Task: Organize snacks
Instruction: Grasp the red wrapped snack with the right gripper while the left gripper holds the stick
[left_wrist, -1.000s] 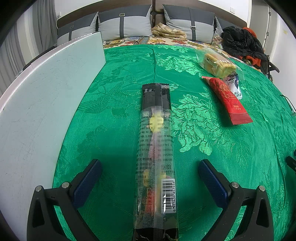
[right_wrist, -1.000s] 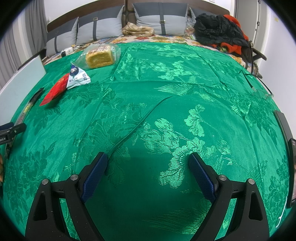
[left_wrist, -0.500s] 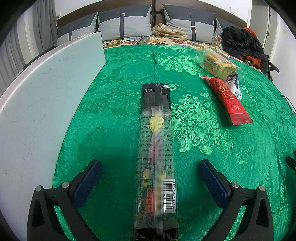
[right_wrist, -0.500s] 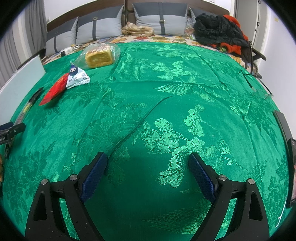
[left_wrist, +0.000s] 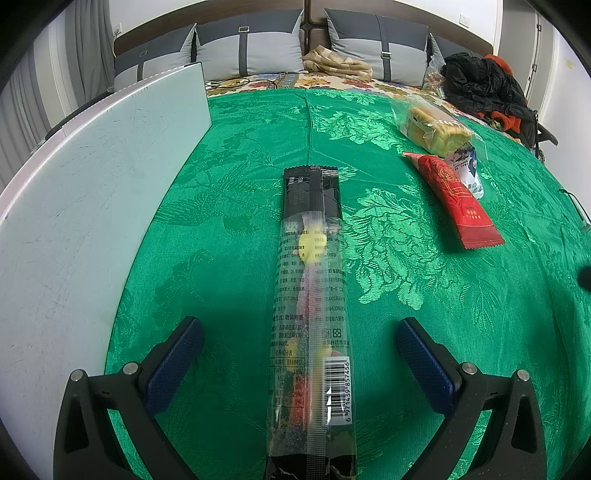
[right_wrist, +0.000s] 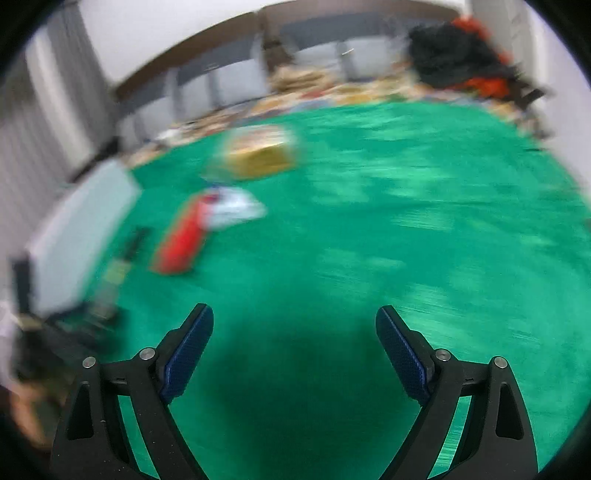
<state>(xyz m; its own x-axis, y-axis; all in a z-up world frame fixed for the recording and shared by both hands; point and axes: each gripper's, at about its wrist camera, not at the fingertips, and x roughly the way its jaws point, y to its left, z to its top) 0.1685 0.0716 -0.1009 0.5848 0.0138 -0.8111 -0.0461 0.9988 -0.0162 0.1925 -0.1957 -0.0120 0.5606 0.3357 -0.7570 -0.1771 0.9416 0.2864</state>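
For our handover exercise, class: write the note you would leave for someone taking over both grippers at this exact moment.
Left gripper: open, fingers either side of the long clear candy packet, not closed on it.
Right gripper: open, holding nothing, over bare green cloth; its view is blurred.
Snacks: the candy packet lies beside the white board. The red packet, small white-blue packet and bagged bread lie together further right.
Done: nothing visibly sorted.
Left: probably grasp the candy packet first, then the other three.

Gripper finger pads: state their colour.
Dark blue, textured pads on black fingers; clearest in the left wrist view.
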